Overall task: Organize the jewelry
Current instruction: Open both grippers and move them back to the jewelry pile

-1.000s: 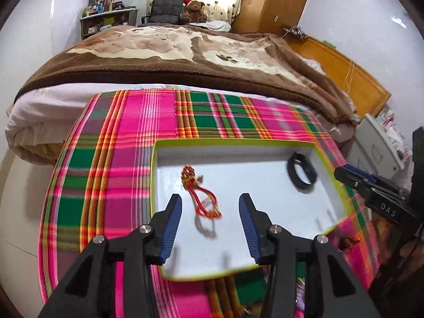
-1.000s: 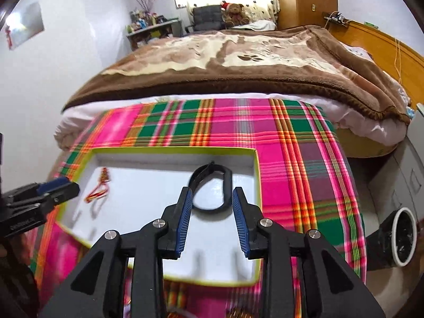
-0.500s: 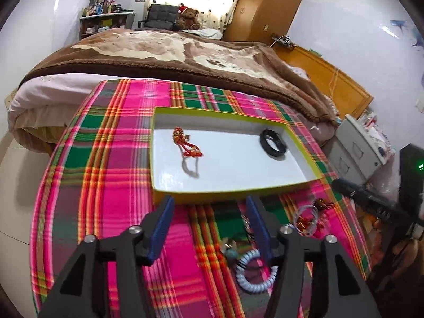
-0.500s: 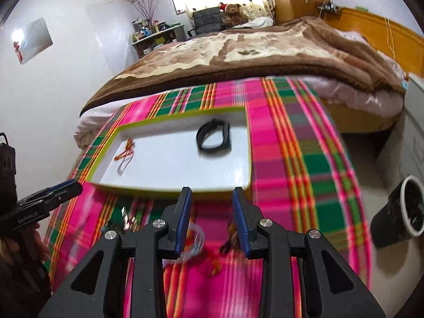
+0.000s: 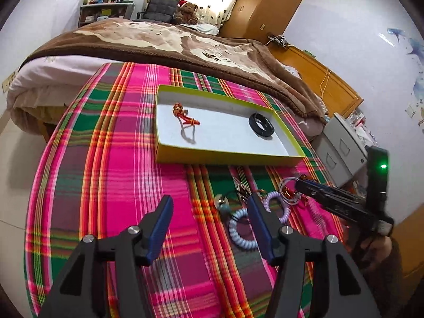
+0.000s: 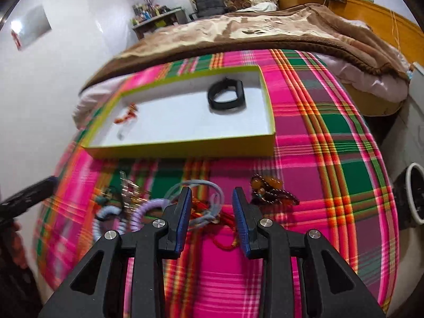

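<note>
A shallow green-rimmed white tray [image 5: 228, 157] [image 6: 180, 148] lies on the plaid cloth. In it are a red knotted cord bracelet [image 5: 185, 118] [image 6: 126, 114] at the left and a black band [image 5: 261, 126] [image 6: 225, 96] at the right. A heap of jewelry lies in front of the tray: pale blue coil band [image 5: 239, 229], lilac coil band [image 5: 277, 204] [image 6: 144, 209], grey-blue cord loop [image 6: 197, 198], amber and dark bead bracelet [image 6: 270, 189]. My left gripper [image 5: 209, 218] is open and empty, left of the heap. My right gripper [image 6: 212, 210] is open over the cord loop.
The plaid cloth [image 5: 106, 159] covers a table beside a bed with a brown blanket [image 5: 159, 39]. A grey cabinet [image 5: 341, 145] stands to the right. A round white-rimmed bin [image 6: 413, 196] sits on the floor at the right.
Both grippers have drawn back from over the tray to the near side of the table. The jewelry heap has come into view under them. The tray's contents have not moved.
</note>
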Demonstrator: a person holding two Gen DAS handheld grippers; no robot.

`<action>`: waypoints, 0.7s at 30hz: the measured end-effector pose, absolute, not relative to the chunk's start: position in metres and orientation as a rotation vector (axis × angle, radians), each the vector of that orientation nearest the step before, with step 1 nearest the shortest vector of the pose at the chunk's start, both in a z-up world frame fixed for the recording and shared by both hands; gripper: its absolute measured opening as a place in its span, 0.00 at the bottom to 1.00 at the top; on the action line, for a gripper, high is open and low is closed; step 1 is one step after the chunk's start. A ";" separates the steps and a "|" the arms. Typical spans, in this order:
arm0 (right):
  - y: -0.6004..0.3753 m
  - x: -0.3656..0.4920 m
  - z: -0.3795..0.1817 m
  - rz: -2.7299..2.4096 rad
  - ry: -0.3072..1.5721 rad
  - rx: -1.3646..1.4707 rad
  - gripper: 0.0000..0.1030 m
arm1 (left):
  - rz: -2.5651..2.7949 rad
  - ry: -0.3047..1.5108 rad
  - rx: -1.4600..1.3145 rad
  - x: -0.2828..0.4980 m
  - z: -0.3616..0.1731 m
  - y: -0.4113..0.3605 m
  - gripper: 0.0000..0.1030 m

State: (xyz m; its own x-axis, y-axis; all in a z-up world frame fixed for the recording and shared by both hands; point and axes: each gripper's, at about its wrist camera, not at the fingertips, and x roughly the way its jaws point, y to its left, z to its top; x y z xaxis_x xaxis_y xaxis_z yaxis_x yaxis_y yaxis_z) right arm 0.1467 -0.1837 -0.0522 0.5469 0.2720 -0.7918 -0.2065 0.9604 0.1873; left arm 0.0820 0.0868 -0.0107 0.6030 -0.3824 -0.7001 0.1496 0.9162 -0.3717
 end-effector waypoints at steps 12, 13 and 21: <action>-0.190 0.149 -0.061 0.258 0.956 0.122 0.16 | -0.346 0.879 -0.338 0.071 -0.016 0.088 0.58; -0.192 0.148 -0.060 0.261 0.955 0.126 0.13 | -0.348 0.882 -0.331 0.070 -0.016 0.086 0.58; -0.193 0.146 -0.055 0.313 0.931 0.161 0.04 | -0.350 0.927 -0.289 0.070 -0.022 0.067 0.58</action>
State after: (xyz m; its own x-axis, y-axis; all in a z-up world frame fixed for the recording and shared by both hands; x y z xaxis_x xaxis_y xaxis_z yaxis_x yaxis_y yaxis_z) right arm 0.1458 -0.1932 -0.0547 0.5560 0.3331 -0.7615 -0.1950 0.9429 0.2701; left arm 0.0696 0.0675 -0.0220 0.5508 -0.4140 -0.7247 0.1689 0.9056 -0.3890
